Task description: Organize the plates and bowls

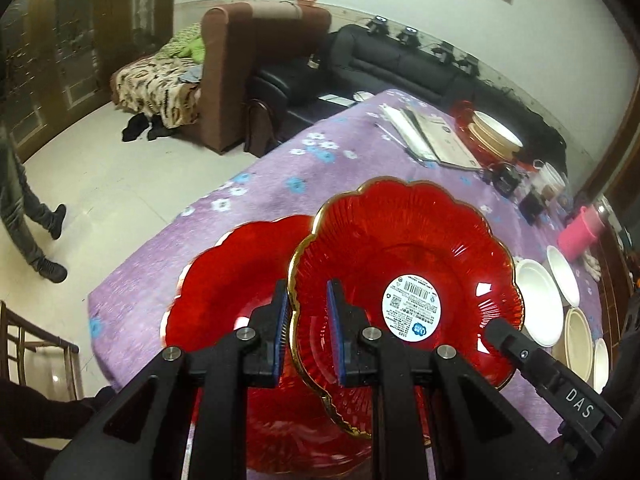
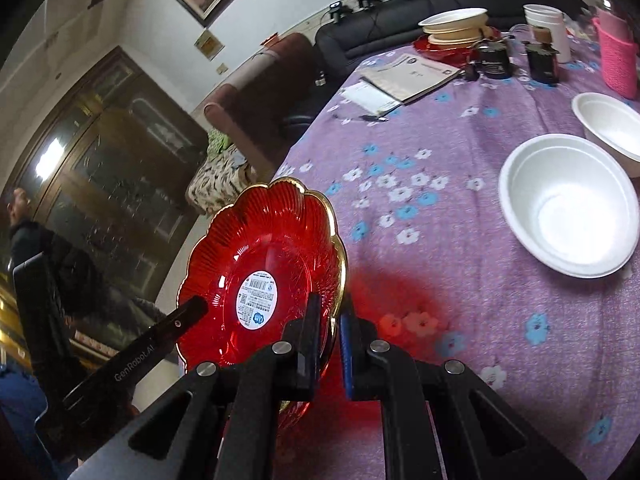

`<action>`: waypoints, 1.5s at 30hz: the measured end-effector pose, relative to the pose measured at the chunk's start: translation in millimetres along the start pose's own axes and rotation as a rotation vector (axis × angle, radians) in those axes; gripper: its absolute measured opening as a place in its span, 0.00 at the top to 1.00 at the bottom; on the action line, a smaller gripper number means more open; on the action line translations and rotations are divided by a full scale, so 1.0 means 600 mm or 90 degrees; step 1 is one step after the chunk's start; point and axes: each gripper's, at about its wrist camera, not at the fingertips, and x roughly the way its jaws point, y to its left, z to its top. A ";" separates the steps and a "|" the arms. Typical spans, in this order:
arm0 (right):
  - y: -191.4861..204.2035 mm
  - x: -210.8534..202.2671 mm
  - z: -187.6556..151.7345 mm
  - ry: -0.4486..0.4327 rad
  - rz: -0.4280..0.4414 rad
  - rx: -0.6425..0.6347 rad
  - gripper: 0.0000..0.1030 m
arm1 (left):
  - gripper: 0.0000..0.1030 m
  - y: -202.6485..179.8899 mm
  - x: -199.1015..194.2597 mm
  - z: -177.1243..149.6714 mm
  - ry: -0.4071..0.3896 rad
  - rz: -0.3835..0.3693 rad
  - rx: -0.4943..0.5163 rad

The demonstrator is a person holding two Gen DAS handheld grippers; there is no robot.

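A red scalloped glass plate with a gold rim and a white barcode sticker (image 1: 404,264) (image 2: 260,276) hangs tilted above the purple floral tablecloth (image 1: 260,208) (image 2: 440,240). My left gripper (image 1: 306,332) is shut on its rim on one side. My right gripper (image 2: 331,336) is shut on the opposite rim, and its finger shows in the left wrist view. A second red plate (image 1: 224,300) lies on the table under the held one. Two white bowls (image 2: 568,204) (image 2: 612,128) sit to the right. More white and beige bowls (image 1: 538,302) (image 1: 578,340) line the right edge.
At the far end, stacked bowls (image 1: 496,132) (image 2: 456,26) rest on another red plate, beside papers (image 1: 436,136) (image 2: 408,76), dark jars (image 2: 494,62) and a pink basket (image 1: 580,232) (image 2: 618,56). A person (image 1: 24,220) stands on the floor to the left. Sofas lie beyond.
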 end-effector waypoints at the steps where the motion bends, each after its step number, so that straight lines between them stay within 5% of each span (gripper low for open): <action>1: 0.007 0.003 -0.003 0.002 -0.001 -0.008 0.92 | 0.85 0.007 -0.002 -0.002 -0.003 0.006 -0.004; 45: 0.058 0.100 -0.048 0.107 -0.063 -0.083 0.92 | 0.84 0.066 0.056 -0.045 0.063 0.079 -0.032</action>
